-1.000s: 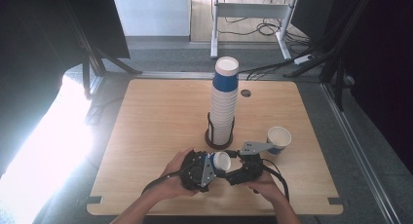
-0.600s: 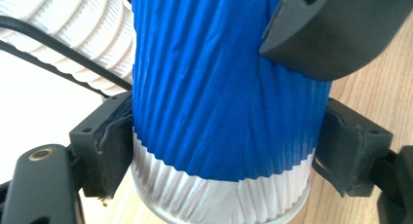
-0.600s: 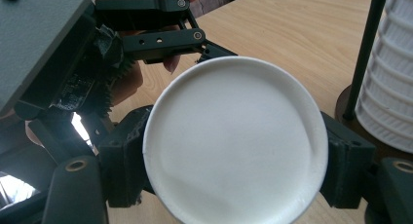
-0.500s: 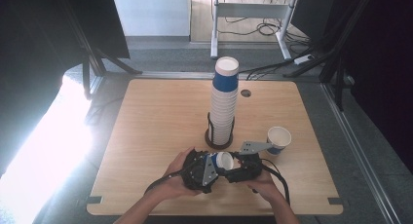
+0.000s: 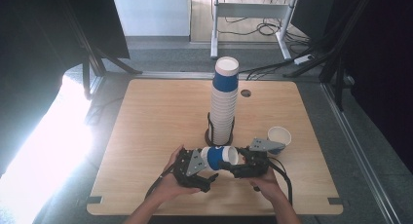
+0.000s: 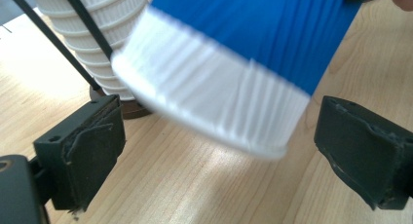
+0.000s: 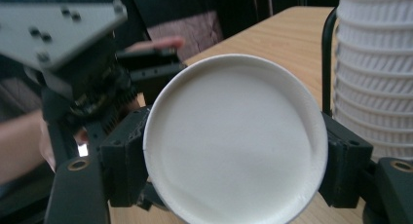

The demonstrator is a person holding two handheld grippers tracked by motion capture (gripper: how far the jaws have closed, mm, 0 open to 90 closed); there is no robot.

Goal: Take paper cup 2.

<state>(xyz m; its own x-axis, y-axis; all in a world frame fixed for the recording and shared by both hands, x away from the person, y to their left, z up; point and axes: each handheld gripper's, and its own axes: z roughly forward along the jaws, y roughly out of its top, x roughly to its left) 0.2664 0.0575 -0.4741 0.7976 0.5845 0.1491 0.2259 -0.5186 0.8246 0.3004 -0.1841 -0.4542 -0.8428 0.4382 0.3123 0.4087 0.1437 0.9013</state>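
The wooden table (image 5: 160, 112) spreads wide under the light, and in the middle of it rises the tall stack of cups (image 5: 224, 101), blue at the top, white and ribbed lower down, held upright in a black wire stand (image 5: 210, 131). Near the front edge, both hands meet over the wood, and between them is the blue cup (image 5: 220, 157), lying on its side with its open mouth turned to the person's right, just in front of the stack. The right gripper (image 7: 236, 158) has just been closing, and its black jaws now press on both sides of the cup's rim, the white inside facing its camera. The left gripper (image 6: 216, 151) has just been opening; its jaws stand wide on either side of the cup's white ribbed base, clear of it. Off to the right stands one lone white cup (image 5: 279, 136), upright, apart from the rest.
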